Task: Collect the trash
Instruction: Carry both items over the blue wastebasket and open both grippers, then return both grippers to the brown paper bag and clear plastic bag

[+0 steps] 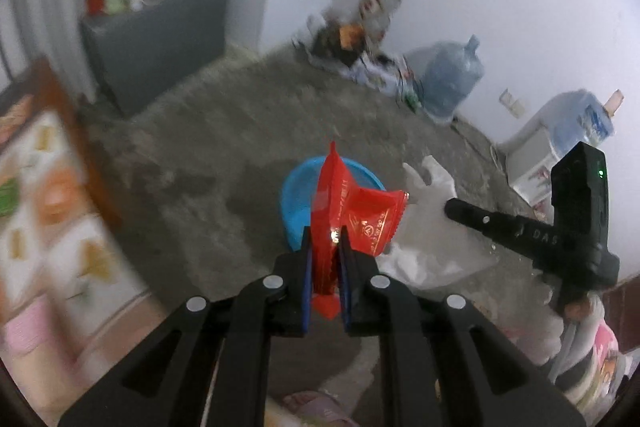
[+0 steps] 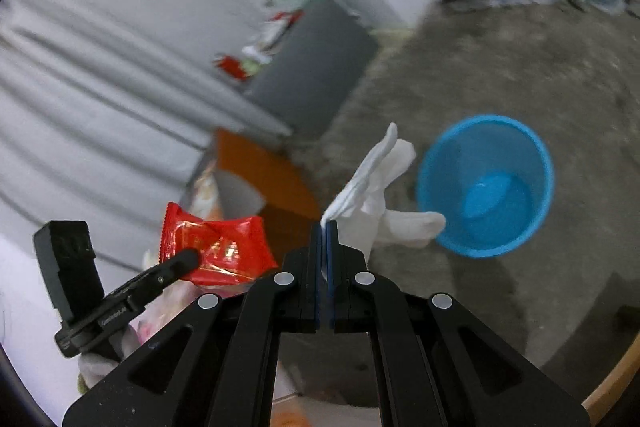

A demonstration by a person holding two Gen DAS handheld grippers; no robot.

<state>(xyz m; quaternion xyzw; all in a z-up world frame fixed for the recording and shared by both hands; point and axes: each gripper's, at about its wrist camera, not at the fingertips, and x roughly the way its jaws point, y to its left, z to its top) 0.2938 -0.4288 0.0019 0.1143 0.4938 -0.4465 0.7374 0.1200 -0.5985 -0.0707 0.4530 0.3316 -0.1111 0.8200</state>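
Left gripper [image 1: 325, 247] pinches a red wrapper [image 1: 352, 215]; right gripper [image 2: 325, 227] pinches a white glove [image 2: 376, 195]; both hang above a blue bin [image 2: 486, 183] on the floor [image 2: 520, 75].

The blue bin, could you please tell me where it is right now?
The blue bin stands on the concrete floor, right of centre in the right wrist view, just beyond the white tissue.
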